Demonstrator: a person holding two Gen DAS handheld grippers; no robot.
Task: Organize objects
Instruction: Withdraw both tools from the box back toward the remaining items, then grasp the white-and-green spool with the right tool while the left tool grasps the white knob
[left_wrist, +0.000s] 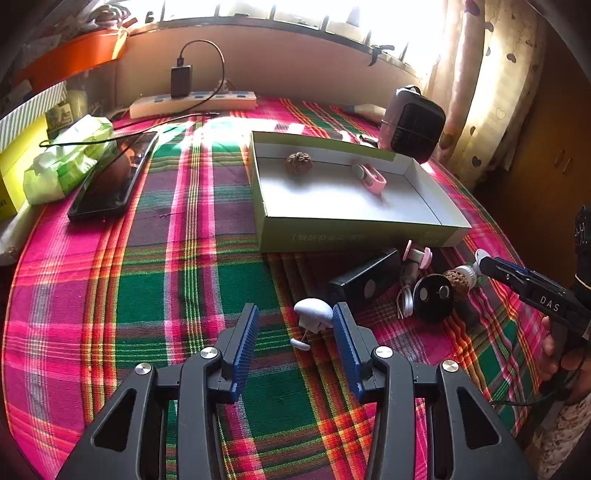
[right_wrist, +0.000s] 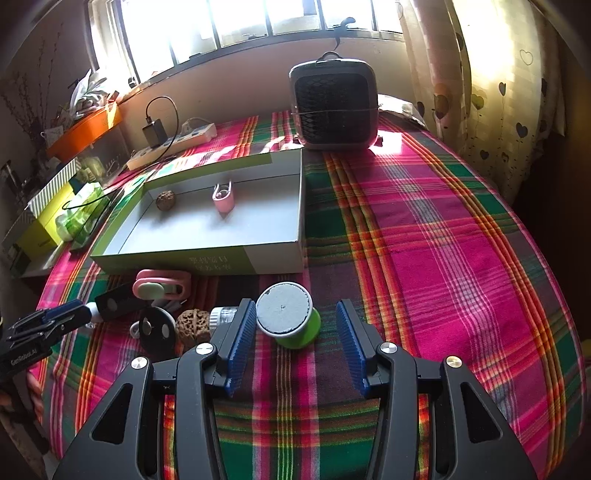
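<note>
We hold both grippers wide open, the left gripper (left_wrist: 295, 325) bracketing a small white mushroom-shaped piece (left_wrist: 313, 314) and the right gripper (right_wrist: 295, 325) straddling a green-and-white spool (right_wrist: 290, 314), ready to carry each ahead into the open box (right_wrist: 273, 249).

A table under a plaid cloth (right_wrist: 424, 236) in pink, green and orange fills the room's foreground. Behind it a beige wall (left_wrist: 295, 62) rises to a barred window (right_wrist: 240, 18), blown out by strong daylight that falls in patches on the cloth. A cream curtain (right_wrist: 498, 96) printed with dark hearts hangs at the right. A wooden cabinet (left_wrist: 554, 166) stands in shadow beside the curtain.
</note>
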